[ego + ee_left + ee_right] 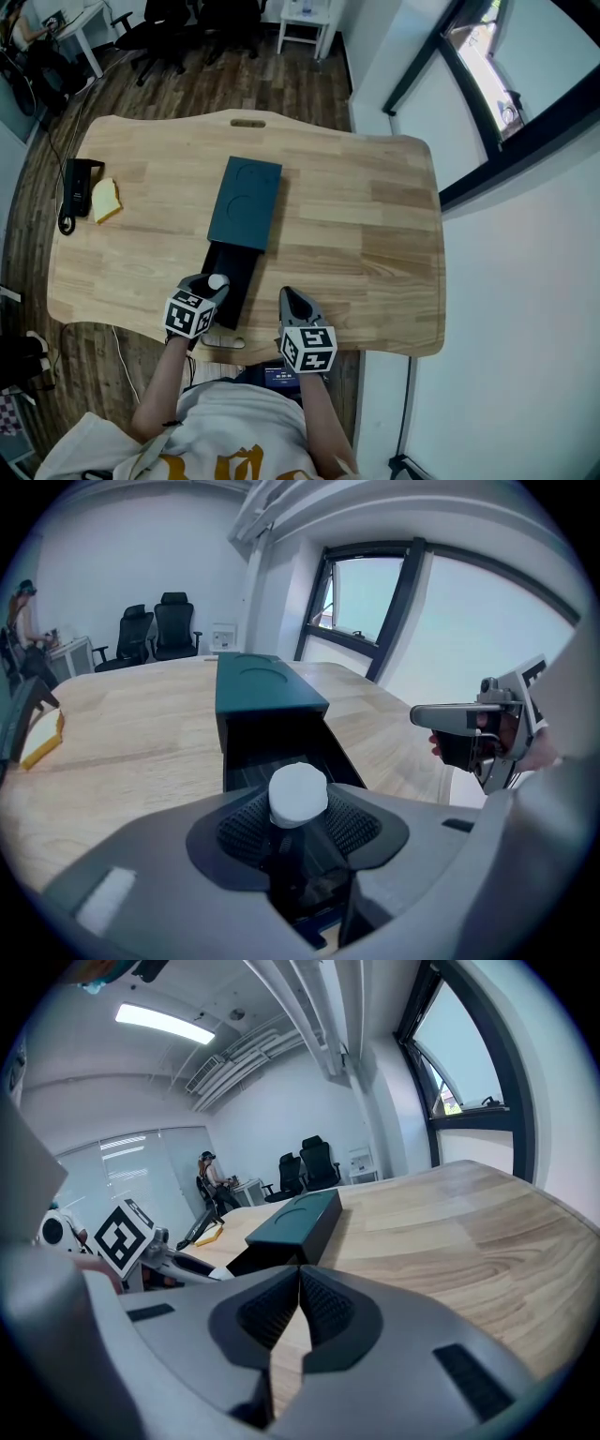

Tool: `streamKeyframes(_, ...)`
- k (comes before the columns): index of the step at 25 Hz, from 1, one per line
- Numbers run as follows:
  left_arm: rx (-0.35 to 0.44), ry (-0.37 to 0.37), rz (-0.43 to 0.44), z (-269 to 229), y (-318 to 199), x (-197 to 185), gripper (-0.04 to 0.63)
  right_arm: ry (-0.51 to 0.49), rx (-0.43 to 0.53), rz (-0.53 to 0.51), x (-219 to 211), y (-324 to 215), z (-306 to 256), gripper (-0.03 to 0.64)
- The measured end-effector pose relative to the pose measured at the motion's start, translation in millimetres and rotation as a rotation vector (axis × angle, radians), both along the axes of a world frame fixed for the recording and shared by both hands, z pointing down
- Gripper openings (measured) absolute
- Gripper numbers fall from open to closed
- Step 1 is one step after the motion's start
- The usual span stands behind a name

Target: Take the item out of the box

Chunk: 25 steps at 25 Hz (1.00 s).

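Observation:
A dark teal box (246,202) lies in the middle of the wooden table (375,216), its black drawer (228,267) slid out toward me. In the left gripper view the box (267,691) and its open drawer (281,747) lie straight ahead. My left gripper (214,286) hangs over the drawer's near end. It is shut on a small dark bottle with a white cap (298,794), which stands upright between the pads (246,827). The cap (217,281) also shows in the head view. My right gripper (289,298) is just right of the drawer, shut with nothing in it (300,1312).
A black device (77,192) and a yellow block (106,200) lie near the table's left edge. Office chairs (178,33) stand on the floor beyond the far edge. A wall with a window (487,84) runs along the right side.

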<state>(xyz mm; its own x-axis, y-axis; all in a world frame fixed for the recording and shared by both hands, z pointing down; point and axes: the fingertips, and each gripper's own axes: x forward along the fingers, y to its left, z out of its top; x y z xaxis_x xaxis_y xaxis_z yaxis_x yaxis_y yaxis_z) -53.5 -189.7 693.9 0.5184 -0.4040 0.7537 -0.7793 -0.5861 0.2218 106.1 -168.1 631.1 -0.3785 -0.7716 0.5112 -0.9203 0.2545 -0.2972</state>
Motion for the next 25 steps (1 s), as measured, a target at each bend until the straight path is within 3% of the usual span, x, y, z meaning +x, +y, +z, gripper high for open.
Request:
streamKeyframes(4, 0.022, 0.033, -0.017, -14, -5, -2, 0.186, 0.014, 0.034, 0.006, 4, -4, -15, 0.006)
streamKeyframes(12, 0.131, 0.081, 0.001, -54, -22, 9, 0.186, 0.068, 0.084, 0.041, 16, -7, -39, 0.006)
streamKeyframes(17, 0.21, 0.101, 0.001, -79, -27, 9, 0.186, 0.053, 0.124, 0.063, 16, -10, -55, 0.006)
streamKeyframes(25, 0.266, 0.165, -0.053, -104, -24, -7, 0.186, 0.071, 0.188, 0.093, 16, -6, -75, 0.006)
